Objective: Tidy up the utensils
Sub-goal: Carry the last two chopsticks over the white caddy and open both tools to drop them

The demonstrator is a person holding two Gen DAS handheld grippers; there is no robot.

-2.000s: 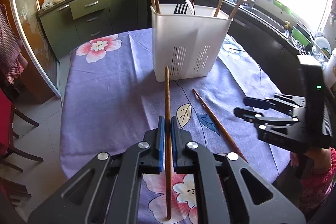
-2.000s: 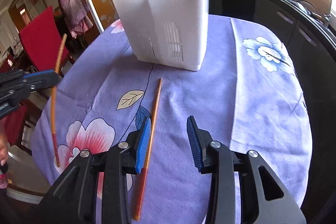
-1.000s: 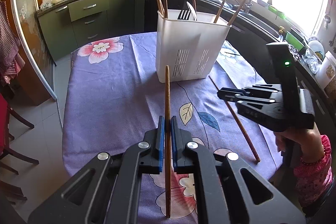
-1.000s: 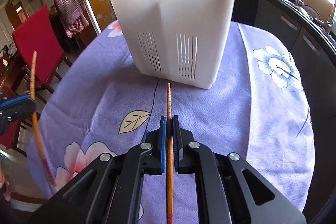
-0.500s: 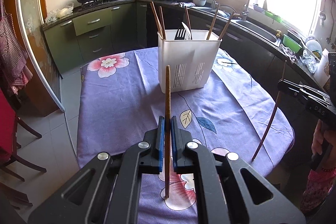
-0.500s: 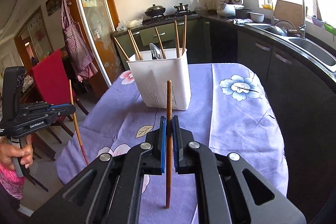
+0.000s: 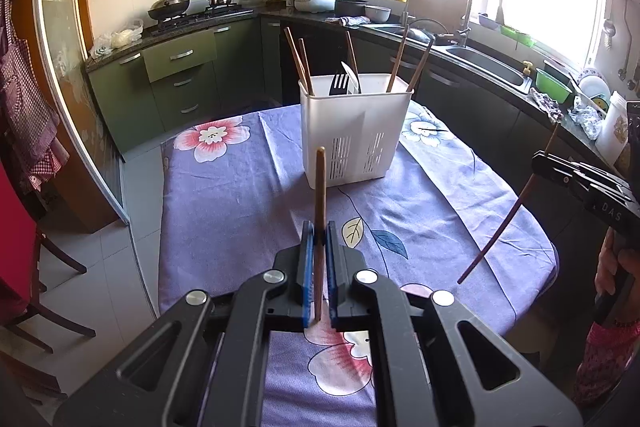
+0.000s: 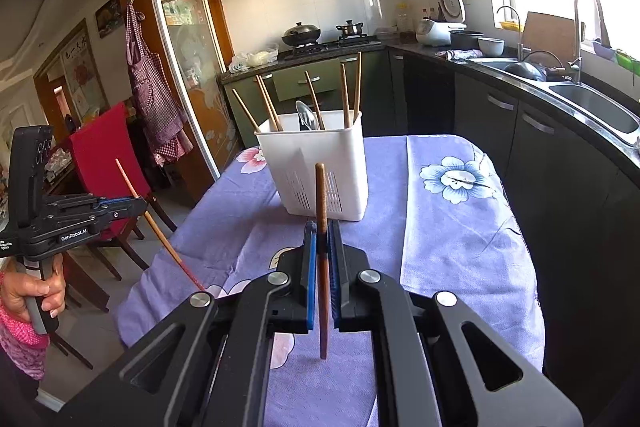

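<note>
Both grippers clamped on a chopstick each: left gripper point(image 7: 316, 239) pinches chopstick point(image 7: 319, 211), right gripper point(image 8: 323, 243) pinches its own point(image 8: 321, 227). Held upright above the table point(image 7: 224, 195), probably to drop end-first into caddy point(image 7: 352, 131).

Sunlight is catching the matt wooden chopstick point(image 7: 319, 195); the utensil caddy point(image 7: 354, 131) is showing smooth white plastic, slotted low down; the tablecloth point(image 7: 224, 203) is lying as soft purple floral cloth; the left gripper point(image 7: 316, 239) is looking matt black plastic with metal rivets.
</note>
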